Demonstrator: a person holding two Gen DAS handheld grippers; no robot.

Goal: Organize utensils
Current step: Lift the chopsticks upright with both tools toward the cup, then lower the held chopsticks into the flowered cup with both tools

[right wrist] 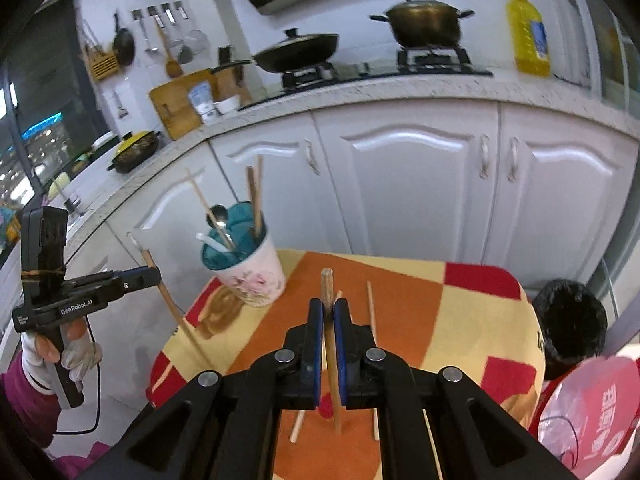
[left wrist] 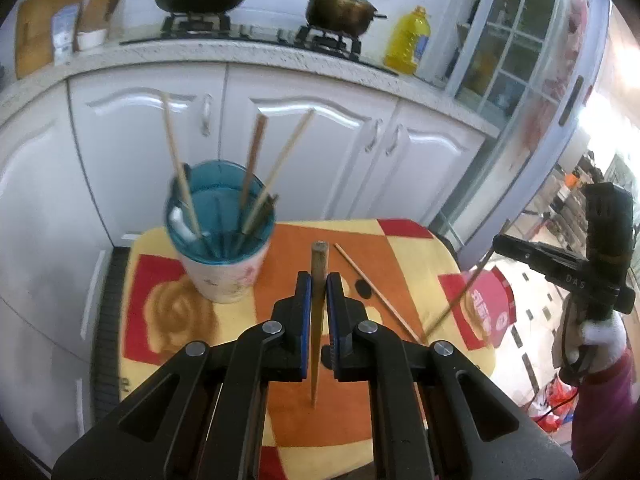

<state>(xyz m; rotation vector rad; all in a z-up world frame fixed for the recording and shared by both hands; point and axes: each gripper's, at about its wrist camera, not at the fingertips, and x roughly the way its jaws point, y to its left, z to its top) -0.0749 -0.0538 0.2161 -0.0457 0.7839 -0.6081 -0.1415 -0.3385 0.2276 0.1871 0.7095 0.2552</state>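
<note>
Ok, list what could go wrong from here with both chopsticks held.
1. The cup already holds several splayed chopsticks, so the one in the left gripper may snag going in.
2. The right gripper grips its chopstick tilted; it could pivot.
3. Loose chopsticks on the cloth might get knocked.

The white floral cup with teal interior [left wrist: 224,276] stands on the orange-and-yellow checked cloth surface [left wrist: 372,240], rear left. Wooden chopsticks [left wrist: 372,290] lie to its right. White cabinets [left wrist: 312,140] stand behind.
</note>
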